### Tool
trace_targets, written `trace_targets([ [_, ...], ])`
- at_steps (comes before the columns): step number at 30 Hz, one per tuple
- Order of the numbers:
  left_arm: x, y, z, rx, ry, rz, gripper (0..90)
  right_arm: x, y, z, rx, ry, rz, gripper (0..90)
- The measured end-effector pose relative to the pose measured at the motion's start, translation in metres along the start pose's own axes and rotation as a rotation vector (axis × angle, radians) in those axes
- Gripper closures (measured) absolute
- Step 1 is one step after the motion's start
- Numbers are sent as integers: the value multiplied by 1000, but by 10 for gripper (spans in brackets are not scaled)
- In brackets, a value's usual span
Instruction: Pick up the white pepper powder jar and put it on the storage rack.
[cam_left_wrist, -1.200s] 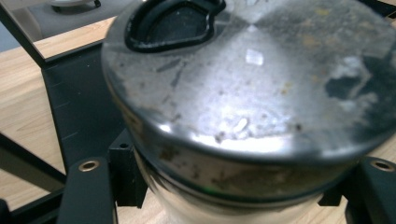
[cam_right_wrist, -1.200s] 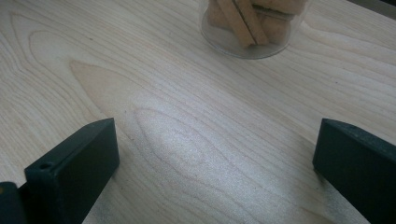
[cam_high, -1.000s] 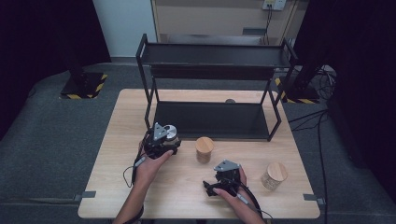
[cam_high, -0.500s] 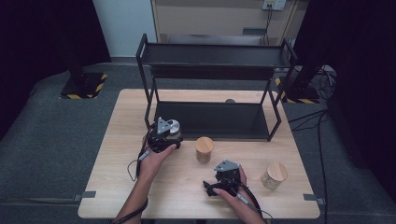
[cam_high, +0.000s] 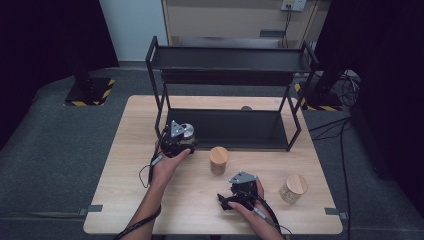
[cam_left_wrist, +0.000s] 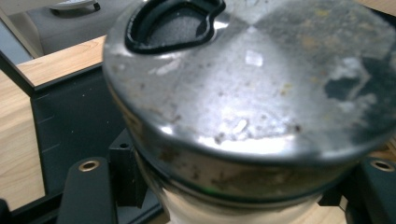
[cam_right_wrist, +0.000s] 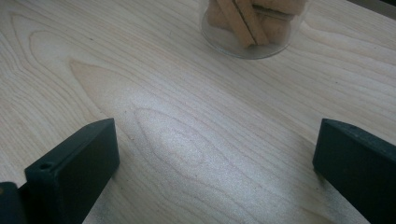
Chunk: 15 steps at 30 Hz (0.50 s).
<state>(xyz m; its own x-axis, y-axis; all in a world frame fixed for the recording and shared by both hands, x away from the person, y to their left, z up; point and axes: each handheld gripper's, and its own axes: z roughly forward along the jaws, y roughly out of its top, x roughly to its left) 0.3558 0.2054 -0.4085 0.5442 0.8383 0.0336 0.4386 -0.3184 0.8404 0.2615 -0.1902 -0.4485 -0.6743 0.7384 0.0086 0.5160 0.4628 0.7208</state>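
1. my left tongs (cam_high: 176, 141) pinch a tin (cam_left_wrist: 252, 93) with a metal lid; its lid has a black-rimmed opening, seen in the left gripper view.
2. the tin is off the table (cam_high: 130, 170), at the front left corner of the rack (cam_high: 225, 130), just at the edge of the lower shelf. i judge it is headed for that shelf but not set down yet.
3. my right tongs (cam_high: 235, 197) are spread, with nothing between them, low over the table near its front edge.
4. done so far, as i read it: nothing stands on either shelf that i can make out. left: seat the tin, let go, then likely the jars.
5. count: one tin, two jars with wooden lids (one mid-table (cam_high: 218, 159), one at the right (cam_high: 293, 187)), one rack with two shelves.
6. the right gripper view looks at a jar (cam_right_wrist: 254, 23) holding pale sticks.
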Motion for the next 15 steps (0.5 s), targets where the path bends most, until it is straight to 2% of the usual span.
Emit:
trace_targets([
  [15,2,16,30,12,-3,17,290,0,0,0,-1,0,-2,5],
])
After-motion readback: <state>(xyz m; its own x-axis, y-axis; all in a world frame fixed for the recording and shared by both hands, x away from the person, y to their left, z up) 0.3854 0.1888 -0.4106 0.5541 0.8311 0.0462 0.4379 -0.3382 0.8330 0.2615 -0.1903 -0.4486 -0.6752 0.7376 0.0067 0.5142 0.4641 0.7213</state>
